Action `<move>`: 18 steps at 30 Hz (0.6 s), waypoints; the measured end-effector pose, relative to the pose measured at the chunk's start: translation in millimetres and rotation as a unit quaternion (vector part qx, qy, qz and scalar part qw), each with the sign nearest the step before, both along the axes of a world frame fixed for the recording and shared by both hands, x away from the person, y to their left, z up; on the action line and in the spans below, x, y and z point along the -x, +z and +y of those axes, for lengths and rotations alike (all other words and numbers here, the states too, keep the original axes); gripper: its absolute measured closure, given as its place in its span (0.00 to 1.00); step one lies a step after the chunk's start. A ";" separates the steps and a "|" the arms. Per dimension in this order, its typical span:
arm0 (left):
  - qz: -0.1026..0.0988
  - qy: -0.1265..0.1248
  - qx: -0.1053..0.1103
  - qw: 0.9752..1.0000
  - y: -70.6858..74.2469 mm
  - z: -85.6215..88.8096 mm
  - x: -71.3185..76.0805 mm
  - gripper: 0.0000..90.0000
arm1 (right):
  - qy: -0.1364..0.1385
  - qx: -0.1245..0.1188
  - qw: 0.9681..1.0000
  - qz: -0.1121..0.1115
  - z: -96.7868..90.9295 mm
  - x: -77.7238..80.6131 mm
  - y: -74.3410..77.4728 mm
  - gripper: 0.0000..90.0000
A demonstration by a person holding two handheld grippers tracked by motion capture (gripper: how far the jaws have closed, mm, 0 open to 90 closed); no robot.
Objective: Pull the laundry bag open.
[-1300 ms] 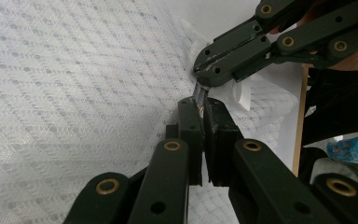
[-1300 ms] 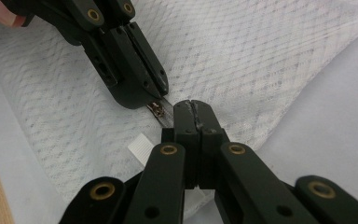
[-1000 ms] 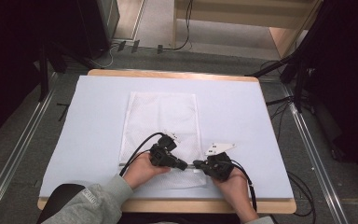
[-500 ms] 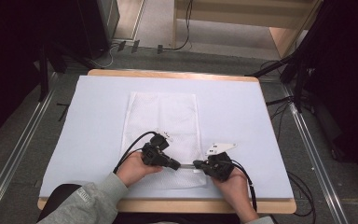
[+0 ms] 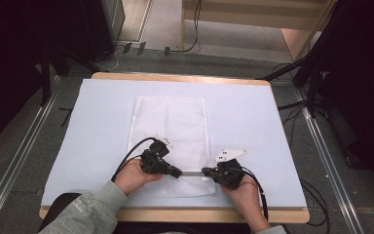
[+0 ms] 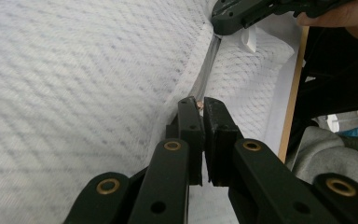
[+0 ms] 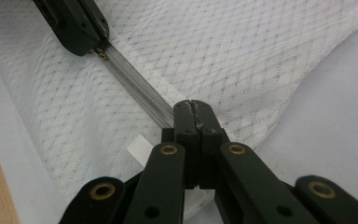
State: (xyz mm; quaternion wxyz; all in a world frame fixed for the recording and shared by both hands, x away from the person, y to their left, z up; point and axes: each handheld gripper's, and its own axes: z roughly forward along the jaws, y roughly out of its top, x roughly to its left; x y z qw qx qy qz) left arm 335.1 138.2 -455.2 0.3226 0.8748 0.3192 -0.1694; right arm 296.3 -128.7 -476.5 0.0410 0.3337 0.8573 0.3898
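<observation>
— While the mesh bag (image 5: 168,141) lies flat on the white mat (image 5: 92,126), near the front edge of the table (image 5: 175,77), why do both grippers sit at its lower end?

— Because the zipper (image 7: 135,88) runs there. The right gripper (image 5: 208,171) is closed tight on the zipper's end, I think to keep the bag from sliding. The left gripper (image 5: 177,172) is closed on the small pull (image 6: 199,103), so it can draw it along the track.

— And the white tag (image 7: 138,150)?

— It just hangs beside the right gripper, untouched.
</observation>
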 end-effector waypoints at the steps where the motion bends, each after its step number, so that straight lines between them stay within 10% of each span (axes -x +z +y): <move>1: -0.001 0.000 -0.001 1.000 0.3 2.0 0.3 0.98 | 0.000 0.000 1.000 0.001 -0.1 0.0 0.0 1.00; 18: 0.004 0.039 0.001 0.999 5.5 48.4 11.7 0.98 | 0.008 -0.001 1.000 0.006 -0.8 -2.9 0.4 1.00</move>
